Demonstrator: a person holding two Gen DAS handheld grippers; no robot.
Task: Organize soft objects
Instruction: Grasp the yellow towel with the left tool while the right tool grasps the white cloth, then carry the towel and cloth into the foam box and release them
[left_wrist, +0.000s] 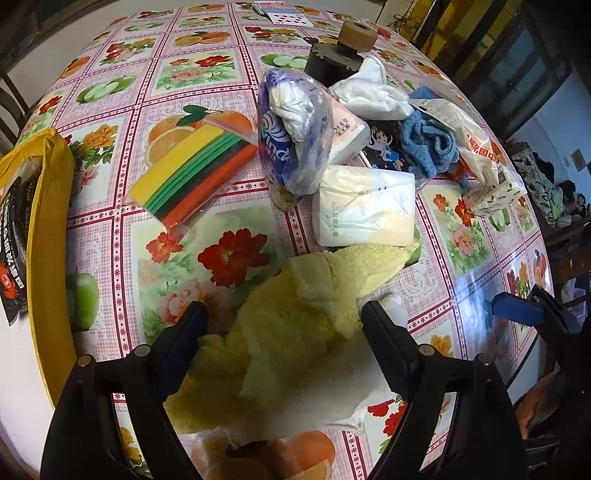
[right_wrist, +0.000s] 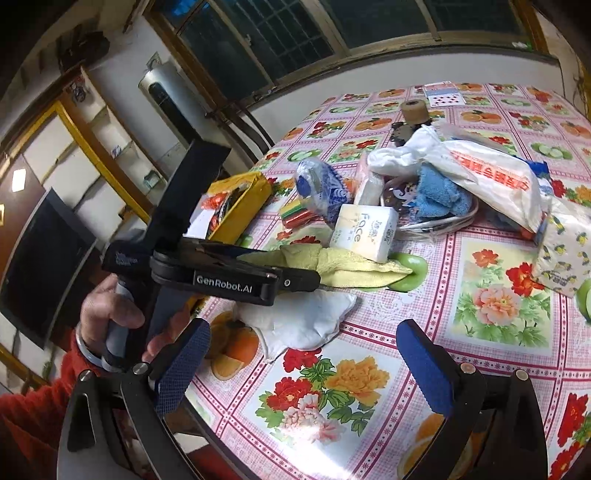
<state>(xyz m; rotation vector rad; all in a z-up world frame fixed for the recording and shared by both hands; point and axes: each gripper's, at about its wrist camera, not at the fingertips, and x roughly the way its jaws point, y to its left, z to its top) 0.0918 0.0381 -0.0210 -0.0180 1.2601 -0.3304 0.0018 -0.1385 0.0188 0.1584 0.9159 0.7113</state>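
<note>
A crumpled yellow towel (left_wrist: 288, 317) (right_wrist: 332, 262) lies at the near edge of the table, partly over a white cloth (left_wrist: 325, 391) (right_wrist: 295, 321). My left gripper (left_wrist: 284, 325) (right_wrist: 310, 277) is open, its black fingers low on either side of the towel; whether they touch it I cannot tell. A hand holds its grip. My right gripper (right_wrist: 303, 365) hovers open above the tablecloth to the right, with nothing between its blue pads (left_wrist: 515, 311). Further back lie a blue towel (left_wrist: 428, 144) (right_wrist: 439, 195) and another white cloth (left_wrist: 373, 92) in a heap.
A white tissue pack (left_wrist: 365, 206) (right_wrist: 364, 230) rests on the towel's far end. Behind it are a blue-and-white plastic pack (left_wrist: 291, 129), a pack of coloured sheets (left_wrist: 192, 177) and a printed plastic bag (right_wrist: 491, 177). A yellow box (left_wrist: 44, 221) (right_wrist: 240, 199) sits at the left edge.
</note>
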